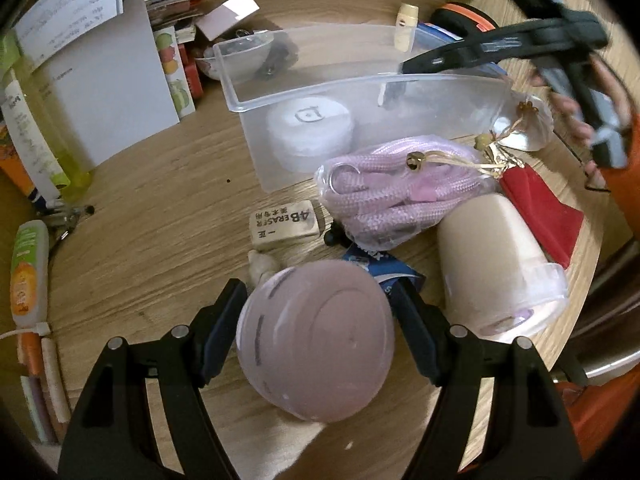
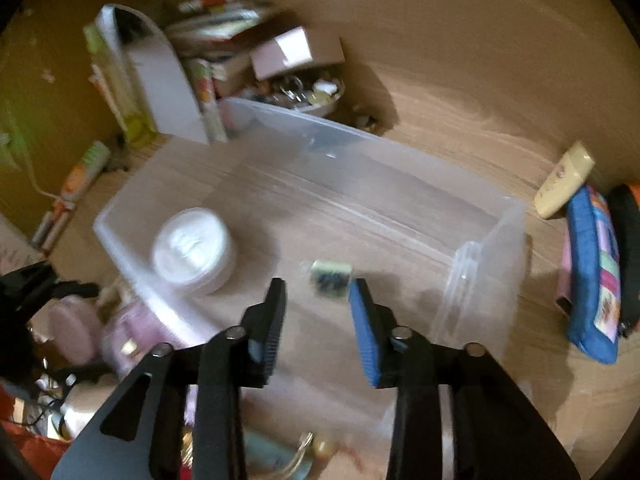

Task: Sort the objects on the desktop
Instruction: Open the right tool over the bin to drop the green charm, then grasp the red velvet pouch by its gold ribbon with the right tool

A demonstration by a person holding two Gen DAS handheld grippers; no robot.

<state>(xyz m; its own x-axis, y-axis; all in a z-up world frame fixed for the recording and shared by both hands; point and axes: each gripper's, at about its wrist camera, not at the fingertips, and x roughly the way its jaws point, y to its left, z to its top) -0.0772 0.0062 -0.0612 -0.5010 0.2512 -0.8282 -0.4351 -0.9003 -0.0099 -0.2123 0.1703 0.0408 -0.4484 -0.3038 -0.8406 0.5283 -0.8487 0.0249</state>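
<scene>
The left gripper (image 1: pixel 318 316) is closed around a round pink container (image 1: pixel 316 338), its two pads pressing the container's sides just above the wooden desk (image 1: pixel 152 216). Beyond it lie a 4B eraser (image 1: pixel 285 224), a clear bag of pink rope (image 1: pixel 400 196), a beige tumbler (image 1: pixel 496 268) on its side near the desk's right edge and a red pouch (image 1: pixel 540 208) beside it. A clear plastic bin (image 1: pixel 320 96) stands toward the middle of the desk, with a white round jar (image 1: pixel 310 128) in its left end. The right gripper (image 2: pixel 318 304) hangs over the near wall of that bin (image 2: pixel 480 264) with its jaws apart and nothing between them; just past its fingertips a small green-and-dark object (image 2: pixel 331 278) shows inside the bin, too blurred to tell what it is or whether it rests on the floor. From this side the white jar (image 2: pixel 192 250) sits at the bin's left end. A cream tube (image 2: pixel 564 186) and a blue patterned pouch (image 2: pixel 592 276) lie outside the bin's right end, and a white paper holder (image 2: pixel 160 88) stands at the back left corner.
</scene>
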